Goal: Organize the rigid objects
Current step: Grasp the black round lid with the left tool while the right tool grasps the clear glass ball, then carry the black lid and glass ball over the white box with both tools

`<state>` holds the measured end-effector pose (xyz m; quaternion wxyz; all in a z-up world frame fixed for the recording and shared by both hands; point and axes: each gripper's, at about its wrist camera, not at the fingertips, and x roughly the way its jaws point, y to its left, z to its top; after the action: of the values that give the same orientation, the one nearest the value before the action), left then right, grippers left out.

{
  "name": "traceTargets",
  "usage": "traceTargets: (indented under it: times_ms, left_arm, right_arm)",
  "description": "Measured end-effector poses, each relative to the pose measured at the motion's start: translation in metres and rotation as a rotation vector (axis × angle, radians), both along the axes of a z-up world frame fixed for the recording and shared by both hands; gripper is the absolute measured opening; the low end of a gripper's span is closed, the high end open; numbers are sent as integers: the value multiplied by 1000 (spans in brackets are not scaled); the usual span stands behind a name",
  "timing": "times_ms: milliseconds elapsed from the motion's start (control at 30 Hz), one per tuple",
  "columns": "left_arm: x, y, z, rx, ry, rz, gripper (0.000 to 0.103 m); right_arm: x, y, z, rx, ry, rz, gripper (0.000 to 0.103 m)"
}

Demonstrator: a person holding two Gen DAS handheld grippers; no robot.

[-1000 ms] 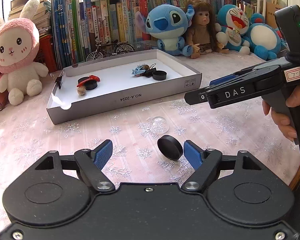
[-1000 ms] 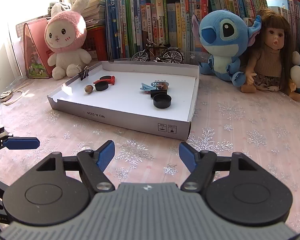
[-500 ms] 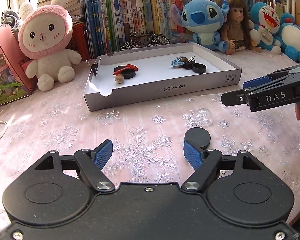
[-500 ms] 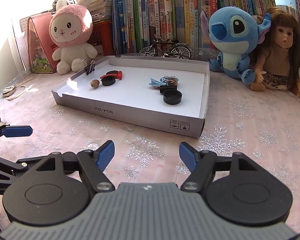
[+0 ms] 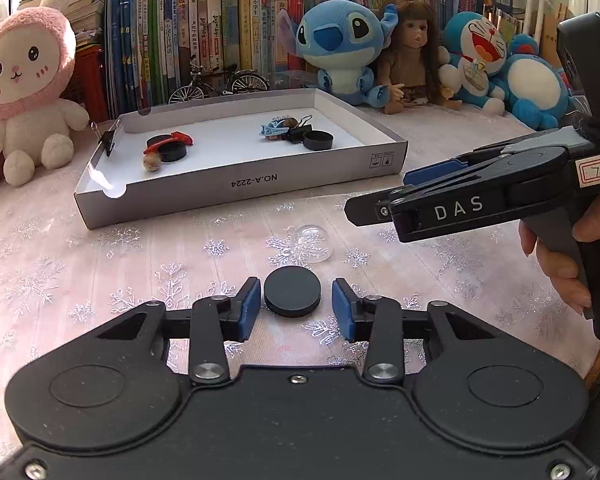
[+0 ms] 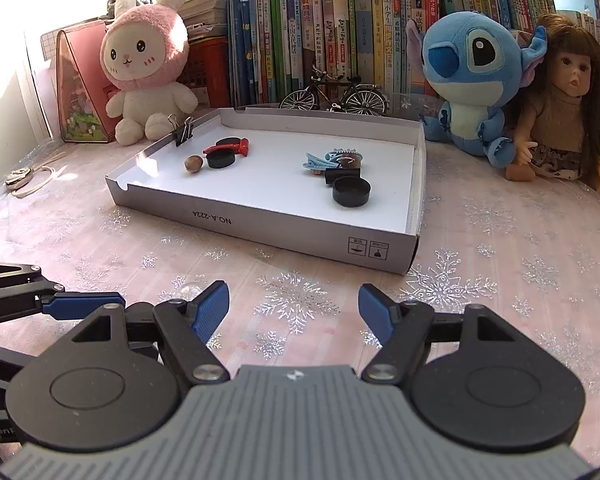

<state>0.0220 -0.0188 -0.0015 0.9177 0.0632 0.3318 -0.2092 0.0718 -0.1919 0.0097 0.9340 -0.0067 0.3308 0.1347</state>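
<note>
A black round disc [image 5: 292, 295] lies flat on the tablecloth between the blue pads of my left gripper [image 5: 294, 310], which is open with small gaps on both sides of the disc. A clear glass dome [image 5: 313, 245] lies just beyond it. The white cardboard tray [image 5: 240, 184] holds black discs, a red piece, a nut, a blue clip and a binder clip. My right gripper [image 6: 294, 314] is open and empty over the tablecloth in front of the tray [image 6: 268, 228]; it shows from the side in the left wrist view [image 5: 380, 204].
Plush toys, a doll [image 6: 560, 108], a model bicycle [image 6: 334, 94] and rows of books stand behind the tray. A pink rabbit plush [image 5: 24, 88] sits at the left. A cord [image 6: 24, 180] lies at the far left on the tablecloth.
My left gripper has shifted so the black disc now sits centred between its pads, and the pads have narrowed towards it. The right gripper has drifted slightly nearer the left one.
</note>
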Motion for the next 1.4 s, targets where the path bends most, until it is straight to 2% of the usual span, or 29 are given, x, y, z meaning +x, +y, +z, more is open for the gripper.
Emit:
traceTargets:
  times_ms: [200,400,467,800,900,967,1067,1233,1400]
  left_arm:
    - [1,7,4,42,-49,96,29]
    - [18,36,6,23,-11,217,29]
    - [22,42,5,21,1,246,29]
    - [24,48,4,20,9,268,29]
    - [24,48,4,17,12,270,29]
    - [24,48,4,13,13,270,29]
    - [25,48,4,5,13,269,29]
    - [26,48,5,-1,13,269,29]
    - [28,44,7,-6,9,263,29]
  right_arm:
    - [-3,4,-1,-18,-13,26,81]
    - [-8,15,-2,4,-10,71,81]
    - [-10,21,-2,8,-14,86,78]
    - [-13,57,-12,-25,-36,132,72]
    - [-12,62,-14,-33,-44,114,65]
    - [-11,62,-13,-22,-46,106,52]
    - [-13,64,-13,-27,-50,102,40]
    - [-20,70,-15,-72,-75,120,33]
    - [-26,74,-13,-102,-103,126,34]
